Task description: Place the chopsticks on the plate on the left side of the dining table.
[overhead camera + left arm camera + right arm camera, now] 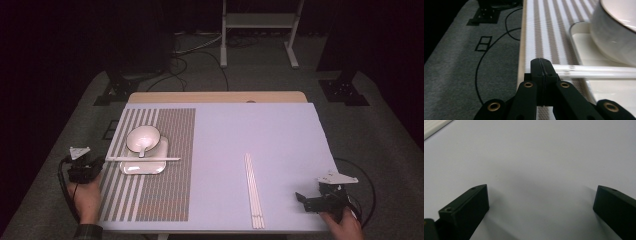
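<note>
Starting at the left, we are seeing the left gripper (95, 165) at the table's left edge, its jaws pressed together on the near end of a white chopstick pair (142, 159); in the left gripper view the left gripper (541, 67) is showing its jaws closed flat with the sticks (596, 71) running off to the right from beside them. Whether the pads are truly pinching the sticks or just sitting beside them, we are not quite making out. The sticks are lying across a white rectangular plate (131, 169) on a striped placemat (170, 150). A white bowl (143, 138) is sitting on the plate's far part, holding a white spoon (145, 147). In the left gripper view the bowl (614, 37) is cut off by the frame edge. The left hand (87, 200) is coming in from the bottom, forearm cropped.

Moving right, a second set of white chopsticks (253, 190) is lying on the bare tabletop (260, 130). The right gripper (305, 200) is resting near the table's right corner, jaws wide apart, nothing between them; the right gripper (541, 202) is pointing over bare surface. The right hand (345, 225) is partly cropped.
</note>
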### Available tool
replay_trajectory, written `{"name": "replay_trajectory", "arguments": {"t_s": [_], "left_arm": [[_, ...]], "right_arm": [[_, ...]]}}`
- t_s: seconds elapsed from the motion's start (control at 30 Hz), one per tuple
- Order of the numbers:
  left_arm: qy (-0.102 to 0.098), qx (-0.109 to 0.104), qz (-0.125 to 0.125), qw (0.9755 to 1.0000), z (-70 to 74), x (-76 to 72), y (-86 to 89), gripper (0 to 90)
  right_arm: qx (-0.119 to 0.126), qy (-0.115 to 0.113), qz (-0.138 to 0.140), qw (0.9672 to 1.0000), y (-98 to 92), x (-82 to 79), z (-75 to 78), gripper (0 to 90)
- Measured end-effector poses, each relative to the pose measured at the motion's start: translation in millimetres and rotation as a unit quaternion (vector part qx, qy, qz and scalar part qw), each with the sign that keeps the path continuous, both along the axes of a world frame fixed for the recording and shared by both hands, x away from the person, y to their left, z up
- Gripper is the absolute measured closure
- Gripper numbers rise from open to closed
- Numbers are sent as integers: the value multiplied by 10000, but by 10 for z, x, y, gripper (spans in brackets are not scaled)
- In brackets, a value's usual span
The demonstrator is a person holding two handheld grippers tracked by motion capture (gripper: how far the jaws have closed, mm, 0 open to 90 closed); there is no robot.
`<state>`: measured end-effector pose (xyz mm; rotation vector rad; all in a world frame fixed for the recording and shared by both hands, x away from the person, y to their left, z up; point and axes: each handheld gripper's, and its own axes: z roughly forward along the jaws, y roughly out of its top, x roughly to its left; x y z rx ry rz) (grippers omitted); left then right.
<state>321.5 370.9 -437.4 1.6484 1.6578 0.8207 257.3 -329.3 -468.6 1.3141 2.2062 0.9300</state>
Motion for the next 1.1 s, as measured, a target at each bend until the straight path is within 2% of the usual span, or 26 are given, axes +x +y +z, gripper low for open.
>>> {"name": "replay_trajectory", "arguments": {"t_s": [0.17,0.47,0.8,1.0,1.1], "left_arm": [[38,29,127,9999,-40,45,44,900],[82,36,2,10000,-61,89,-25,900],[66,53,37,10000,-54,75,-8,900],[56,-14,57,10000,-15,13,13,823],[40,-56,4,10000,18,-29,-1,748]], "right_arm": [[0,-1,0,10000,0,0,0,0],[0,-3,2,10000,0,0,0,0],[0,-2,0,10000,0,0,0,0],[0,-3,2,10000,-1,0,0,0],[1,-6,3,10000,-1,-1,-1,0]]}}
